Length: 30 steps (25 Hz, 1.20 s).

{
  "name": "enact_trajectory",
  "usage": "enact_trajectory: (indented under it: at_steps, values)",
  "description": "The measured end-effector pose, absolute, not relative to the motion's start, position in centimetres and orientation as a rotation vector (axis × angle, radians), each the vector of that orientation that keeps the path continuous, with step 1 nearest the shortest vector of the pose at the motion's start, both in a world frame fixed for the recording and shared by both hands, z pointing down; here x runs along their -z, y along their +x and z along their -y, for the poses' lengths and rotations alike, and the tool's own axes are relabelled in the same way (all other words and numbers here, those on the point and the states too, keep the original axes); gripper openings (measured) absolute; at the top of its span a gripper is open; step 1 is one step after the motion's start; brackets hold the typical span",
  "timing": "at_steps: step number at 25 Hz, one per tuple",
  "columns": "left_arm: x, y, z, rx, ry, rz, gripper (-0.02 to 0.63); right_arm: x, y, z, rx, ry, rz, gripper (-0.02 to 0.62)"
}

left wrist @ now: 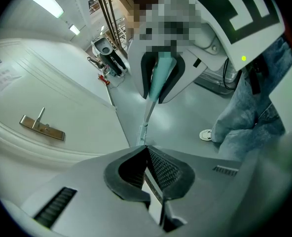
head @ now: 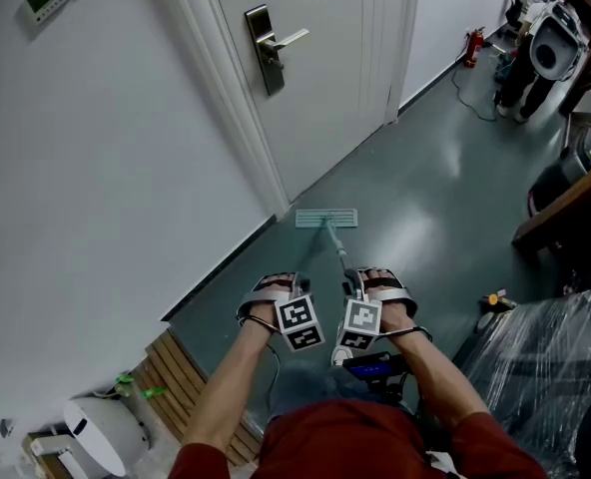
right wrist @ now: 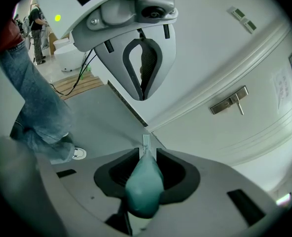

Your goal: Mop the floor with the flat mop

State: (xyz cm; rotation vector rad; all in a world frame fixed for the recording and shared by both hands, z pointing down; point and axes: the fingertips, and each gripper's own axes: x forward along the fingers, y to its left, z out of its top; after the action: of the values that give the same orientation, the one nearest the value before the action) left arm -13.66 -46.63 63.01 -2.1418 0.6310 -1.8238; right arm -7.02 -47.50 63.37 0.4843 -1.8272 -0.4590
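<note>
The flat mop's pale teal head (head: 326, 218) lies flat on the grey-green floor (head: 425, 218), close to the foot of the white door (head: 325, 88). Its thin pole (head: 336, 252) slopes back to my two grippers, which face each other. My left gripper (head: 300, 287) is shut on the pole (left wrist: 145, 127), which runs between its black pads (left wrist: 163, 169). My right gripper (head: 358, 282) is shut on the pole's teal grip (right wrist: 145, 184). The left gripper view shows that grip (left wrist: 160, 78) inside the right gripper's jaws. The right gripper view shows the left gripper (right wrist: 142, 75) ahead.
The door has a metal lever handle (head: 273, 48). A white wall runs along the left. Wooden slats (head: 181, 377) and a white round unit (head: 101, 429) sit at bottom left. A plastic-wrapped bulk (head: 550, 367), a wooden table edge (head: 565, 208) and a small yellow item (head: 493, 300) stand at right.
</note>
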Motion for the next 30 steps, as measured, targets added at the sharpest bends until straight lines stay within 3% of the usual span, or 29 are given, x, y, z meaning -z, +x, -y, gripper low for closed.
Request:
enact_trajectory:
  at_steps: [30]
  values:
    - [-63.1,-15.0,51.0,1.802,-2.008,-0.537,0.017,-64.1,-8.3,51.8,0.579,0.369,1.793,0.12]
